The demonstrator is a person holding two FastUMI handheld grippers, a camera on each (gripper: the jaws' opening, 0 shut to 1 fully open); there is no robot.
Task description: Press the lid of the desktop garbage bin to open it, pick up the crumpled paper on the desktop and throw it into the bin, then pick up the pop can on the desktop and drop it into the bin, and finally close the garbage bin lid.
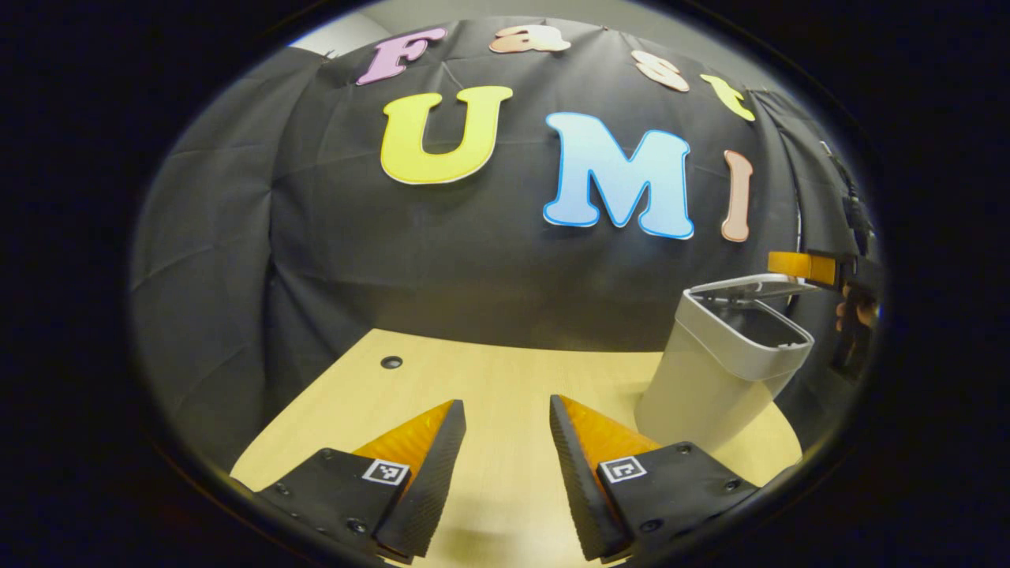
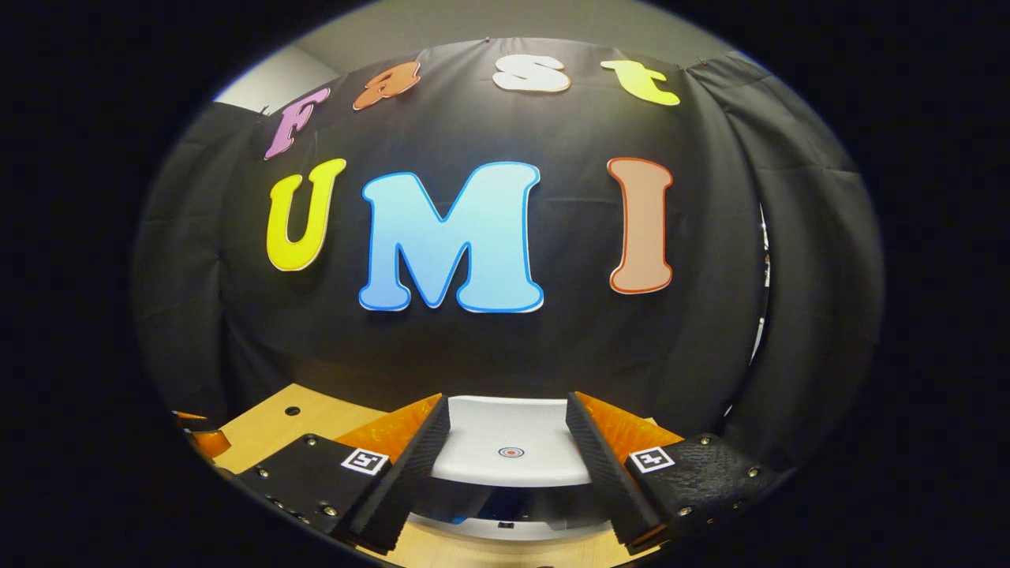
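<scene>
The white desktop bin [image 1: 710, 379] stands on the wooden table [image 1: 473, 379] at the right, its mouth open and its lid [image 1: 757, 288] raised partway at the back. My right gripper [image 1: 817, 268] hovers just beyond the lid's far edge, with a hand [image 1: 856, 312] behind it. In the right gripper view the lid [image 2: 509, 450], marked with a small red dot, lies between and just below the open fingers of my right gripper [image 2: 507, 398]; neither finger touches it. Something bluish [image 2: 505, 505] glints in the dark opening under the lid. My left gripper [image 1: 507, 414] is open over bare table left of the bin.
The black cloth wall closes the table's back and both sides. A small round hole [image 1: 390, 362] sits in the tabletop near the back left. Bare wood stretches from the bin leftward to the table's edge.
</scene>
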